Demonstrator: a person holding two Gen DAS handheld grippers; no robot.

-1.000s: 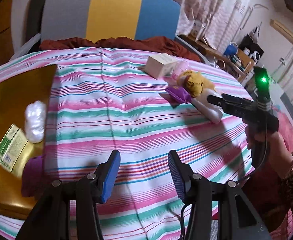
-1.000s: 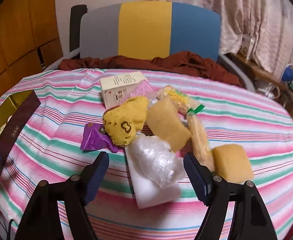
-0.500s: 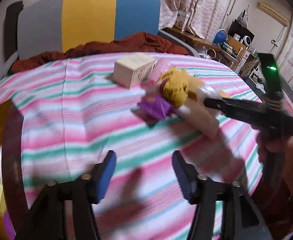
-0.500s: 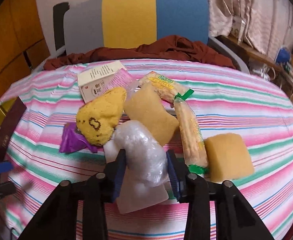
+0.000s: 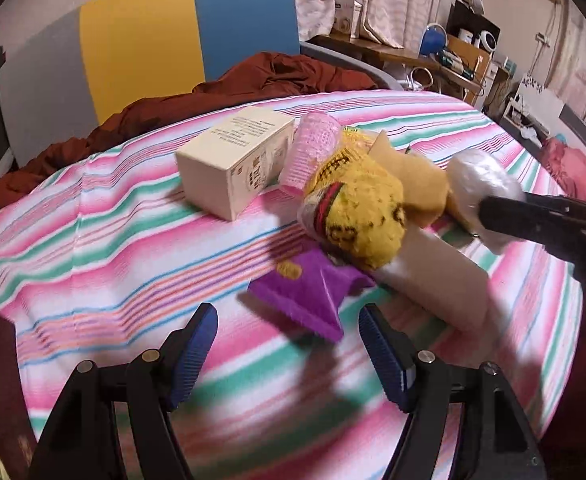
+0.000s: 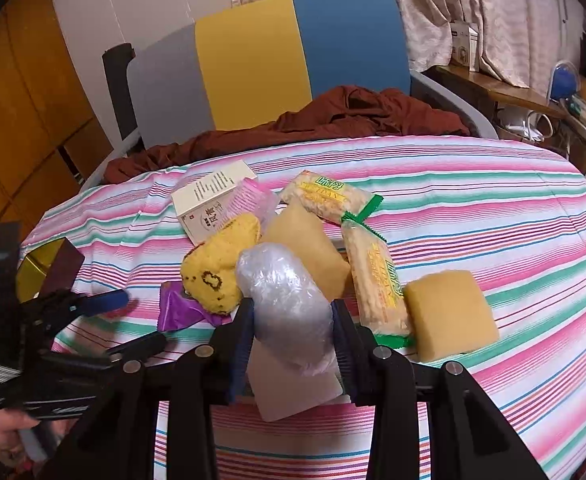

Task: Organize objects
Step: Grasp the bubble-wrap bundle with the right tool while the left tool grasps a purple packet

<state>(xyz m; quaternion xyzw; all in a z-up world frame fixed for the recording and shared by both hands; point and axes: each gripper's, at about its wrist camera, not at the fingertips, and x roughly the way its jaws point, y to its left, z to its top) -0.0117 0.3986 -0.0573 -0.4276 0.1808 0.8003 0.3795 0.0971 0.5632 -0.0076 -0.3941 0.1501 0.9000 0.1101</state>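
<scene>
My right gripper is shut on a clear plastic-wrapped bundle, held above a white block; the bundle also shows in the left wrist view. My left gripper is open and empty, just short of a purple packet on the striped cloth. Behind the packet lie a yellow knitted toy, a cream box and a pink cup. In the right wrist view the left gripper stands left of the purple packet.
Two green-ended snack bars, two tan sponges and the yellow toy crowd the striped table. A gold tray sits at the left edge. A chair with a brown cloth stands behind.
My right gripper closed on the plastic-wrapped bundle and lifted it a little. My left gripper swung right from the gold tray toward the purple packet, staying open.
</scene>
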